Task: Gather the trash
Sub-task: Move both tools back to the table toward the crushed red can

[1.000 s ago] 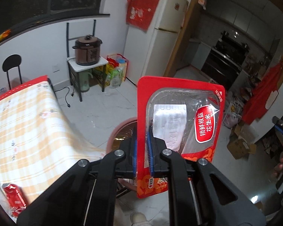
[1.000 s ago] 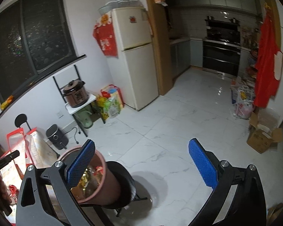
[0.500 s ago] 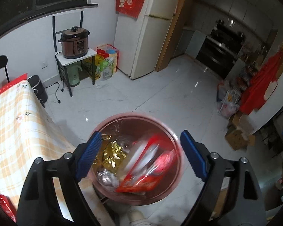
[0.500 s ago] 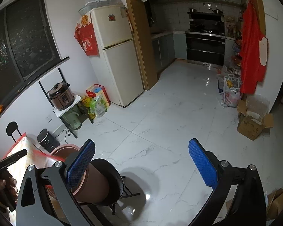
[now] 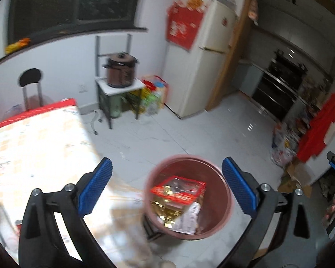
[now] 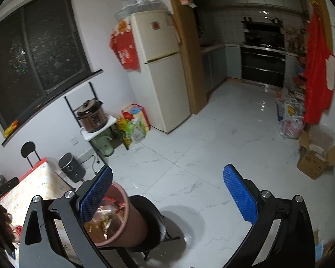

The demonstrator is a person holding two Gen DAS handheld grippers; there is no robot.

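Observation:
A pink-brown trash bin (image 5: 221, 221) stands on a black stool beside the table. The red peanut packet (image 5: 177, 188) lies inside it on top of gold wrappers. My left gripper (image 5: 166, 186) is open and empty, held above the bin's left side. My right gripper (image 6: 167, 193) is open and empty, held over the floor to the right of the bin (image 6: 131, 218). A small red wrapper (image 5: 17, 223) lies on the table at the lower left, partly hidden by the left gripper's frame.
The table with a yellow checked cloth (image 5: 33, 151) is left of the bin. A rice cooker on a stand (image 5: 120, 73), bags, a fridge (image 5: 203, 73) and a black chair (image 5: 31, 89) line the back wall. Cardboard boxes (image 6: 317, 158) sit on the white tiled floor at right.
My left gripper opened and let the red packet go; it dropped into the bin. The left gripper has since tilted up and shifted toward the table. The right gripper turned slightly, still open.

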